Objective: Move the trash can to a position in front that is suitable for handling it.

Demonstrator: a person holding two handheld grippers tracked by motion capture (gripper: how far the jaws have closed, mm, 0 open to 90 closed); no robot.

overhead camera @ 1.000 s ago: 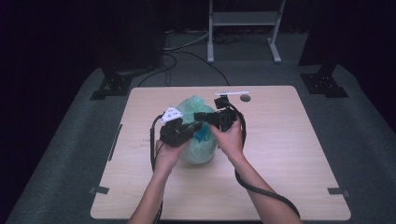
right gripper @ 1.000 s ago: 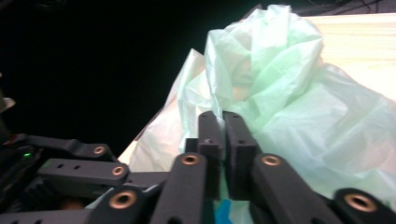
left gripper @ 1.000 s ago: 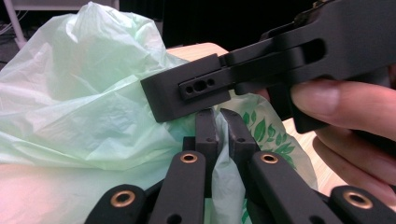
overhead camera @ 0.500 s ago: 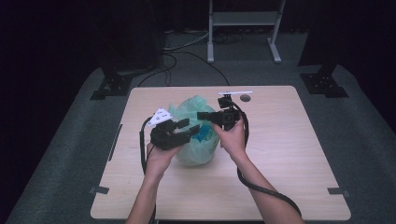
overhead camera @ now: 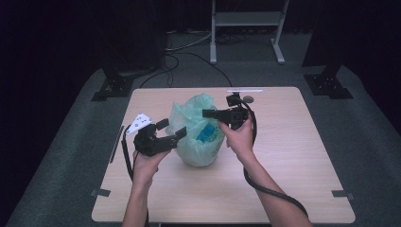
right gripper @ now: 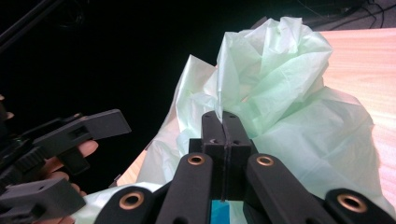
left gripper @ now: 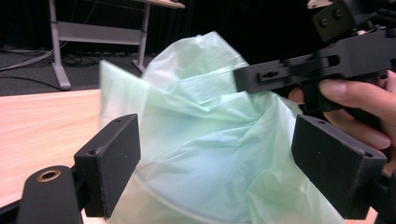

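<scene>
Centrally on table (overhead camera: 293, 179), green bag (overhead camera: 201, 135); right gripper (overhead camera: 210, 113) clamped on its rim, left gripper (overhead camera: 172, 131) spread at 9 o'clock, table edges free.

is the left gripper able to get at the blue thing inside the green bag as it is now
Probably not yet. The left gripper is open beside the green bag, with bag film between its jaws and the blue thing. The right gripper pinches the bag's upper edge, so the mouth looks only partly open from above.

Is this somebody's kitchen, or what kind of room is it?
Probably a recording studio or lab, not a kitchen: black curtains all around, a lone wooden table on grey carpet, and cables across the floor.
</scene>
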